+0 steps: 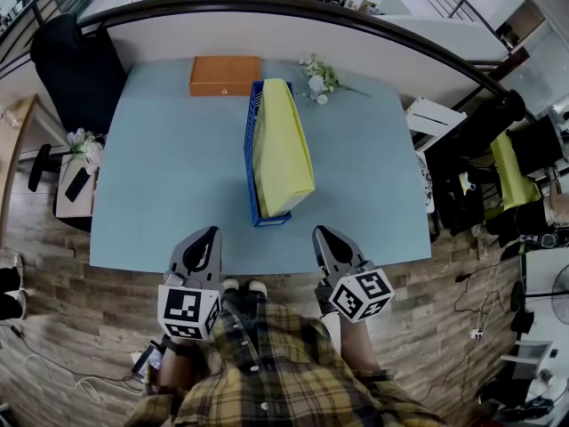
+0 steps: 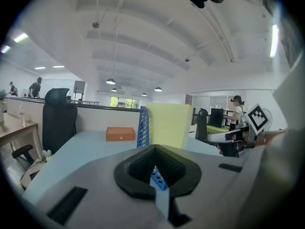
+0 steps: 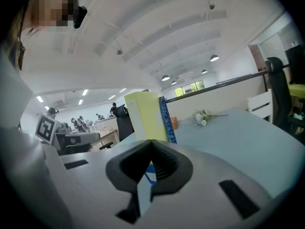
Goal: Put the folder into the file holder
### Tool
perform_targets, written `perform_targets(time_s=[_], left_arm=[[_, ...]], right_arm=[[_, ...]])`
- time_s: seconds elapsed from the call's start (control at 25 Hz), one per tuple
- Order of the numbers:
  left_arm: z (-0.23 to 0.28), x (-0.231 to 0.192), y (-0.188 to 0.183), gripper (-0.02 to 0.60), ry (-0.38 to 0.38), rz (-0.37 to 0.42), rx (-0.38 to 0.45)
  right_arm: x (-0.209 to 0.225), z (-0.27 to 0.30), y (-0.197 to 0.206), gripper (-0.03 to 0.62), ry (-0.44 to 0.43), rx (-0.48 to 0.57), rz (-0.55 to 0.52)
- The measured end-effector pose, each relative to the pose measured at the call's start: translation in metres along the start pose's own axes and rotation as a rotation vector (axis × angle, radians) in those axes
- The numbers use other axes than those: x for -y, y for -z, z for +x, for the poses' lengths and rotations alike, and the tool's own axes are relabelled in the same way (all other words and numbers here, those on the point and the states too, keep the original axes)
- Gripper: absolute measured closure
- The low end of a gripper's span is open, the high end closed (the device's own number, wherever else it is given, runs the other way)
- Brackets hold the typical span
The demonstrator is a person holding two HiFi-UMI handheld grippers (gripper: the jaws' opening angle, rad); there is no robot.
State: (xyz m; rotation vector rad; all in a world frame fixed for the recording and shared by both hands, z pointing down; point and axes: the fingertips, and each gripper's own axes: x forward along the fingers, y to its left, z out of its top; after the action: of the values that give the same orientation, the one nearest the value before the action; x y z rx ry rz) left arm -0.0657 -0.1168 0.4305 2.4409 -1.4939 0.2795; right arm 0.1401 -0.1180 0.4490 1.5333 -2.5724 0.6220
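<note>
The left gripper (image 1: 208,237) and the right gripper (image 1: 325,237) are both clenched and empty, and ahead, between the two, the yellow folder (image 1: 282,145) already stands in the blue file holder (image 1: 250,154), so the task seems finished and needs no further move.

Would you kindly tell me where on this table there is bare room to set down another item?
The table is bare left of the file holder, nearer than the orange box, and right of it, nearer than the flowers. The far middle is crowded: box, holder with the yellow folder, and flowers sit close together.
</note>
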Motion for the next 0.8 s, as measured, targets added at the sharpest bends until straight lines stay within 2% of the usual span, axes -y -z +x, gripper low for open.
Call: perform_targets(time_s=[0.64,0.8], left_arm=[[-0.001,-0.014,-0.003,0.588,0.003,0.024,0.002],[0.0,-0.01,-0.003,0.588,0.026,0.03,-0.007]], right_arm=[[-0.005,0.003,0.003,0.592,-0.004,-0.018,-0.027],[-0.004,0.002,0.002,0.592,-0.001,-0.023,-0.032]])
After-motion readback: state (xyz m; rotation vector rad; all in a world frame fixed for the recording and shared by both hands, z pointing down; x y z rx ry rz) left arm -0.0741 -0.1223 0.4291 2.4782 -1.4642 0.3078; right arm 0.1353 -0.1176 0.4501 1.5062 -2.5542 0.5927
